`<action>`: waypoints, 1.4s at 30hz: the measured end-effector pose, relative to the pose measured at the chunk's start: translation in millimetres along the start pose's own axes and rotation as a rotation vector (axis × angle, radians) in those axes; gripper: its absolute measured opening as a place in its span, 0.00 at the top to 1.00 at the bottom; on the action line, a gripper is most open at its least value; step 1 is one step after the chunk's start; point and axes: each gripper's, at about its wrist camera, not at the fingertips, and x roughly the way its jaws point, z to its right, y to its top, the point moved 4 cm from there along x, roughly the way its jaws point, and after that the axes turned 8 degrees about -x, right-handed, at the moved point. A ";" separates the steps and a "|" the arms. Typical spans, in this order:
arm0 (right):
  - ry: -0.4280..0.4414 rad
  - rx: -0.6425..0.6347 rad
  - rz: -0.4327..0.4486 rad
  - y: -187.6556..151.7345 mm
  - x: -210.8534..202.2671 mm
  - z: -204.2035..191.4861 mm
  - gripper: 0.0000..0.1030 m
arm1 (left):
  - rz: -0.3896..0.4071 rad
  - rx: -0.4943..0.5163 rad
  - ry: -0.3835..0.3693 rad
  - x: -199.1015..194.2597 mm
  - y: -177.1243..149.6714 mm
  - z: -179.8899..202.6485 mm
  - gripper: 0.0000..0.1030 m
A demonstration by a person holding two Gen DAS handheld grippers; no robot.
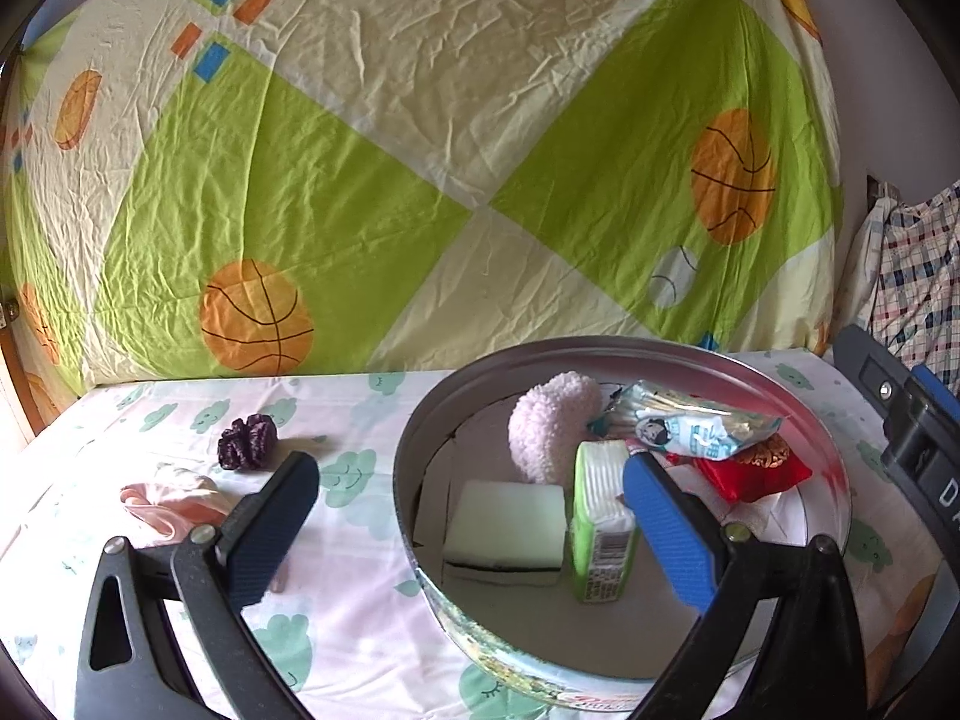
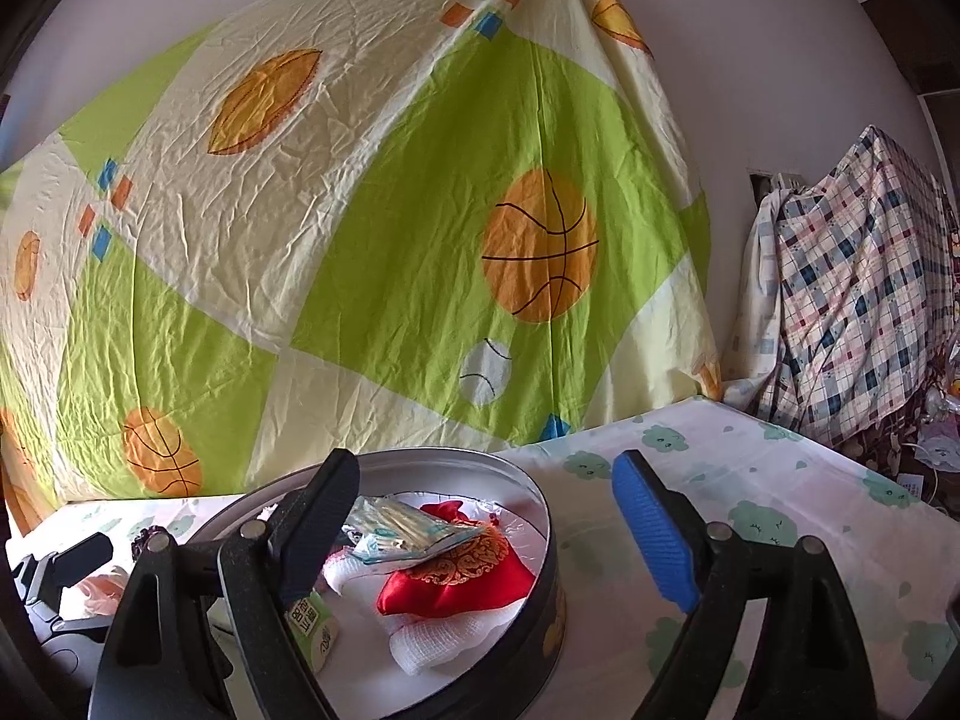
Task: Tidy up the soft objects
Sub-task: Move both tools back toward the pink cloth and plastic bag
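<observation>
Both grippers hang with fingers spread wide and nothing between them over a round tin (image 1: 414, 516) on a desk (image 1: 360, 618) covered in a cloud-print cloth, midway through gathering soft things. The left gripper (image 1: 474, 525) straddles the tin's near-left rim; the right gripper (image 2: 486, 534) faces the tin from its right side.

Inside the tin lie a fluffy pink puff (image 1: 555, 426) at the back, a white sponge (image 1: 507, 519) at the front left, a green tissue pack (image 1: 600, 528) just right of the sponge, a foil snack packet (image 1: 690, 426) resting on a red embroidered pouch (image 1: 756, 471), and white gauze (image 2: 432, 636) under the pouch. Outside the tin, to its left, a dark purple scrunchie (image 1: 247, 441) and a pale pink scrunchie (image 1: 171, 498) await collection.

The next pick is likely one of those scrunchies, the pink one lying nearer the left fingers (image 1: 270, 531). A good grasp probably means swinging left clear of the rim, dropping low over the bunched fabric and closing across its thickest fold without snagging the cloth beneath, then releasing over the tin's bare front floor.
</observation>
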 end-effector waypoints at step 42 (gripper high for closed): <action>-0.019 -0.069 0.058 -6.7 -55.3 -71.5 0.14 | -0.005 -0.021 0.077 -18.4 -7.3 -86.5 0.00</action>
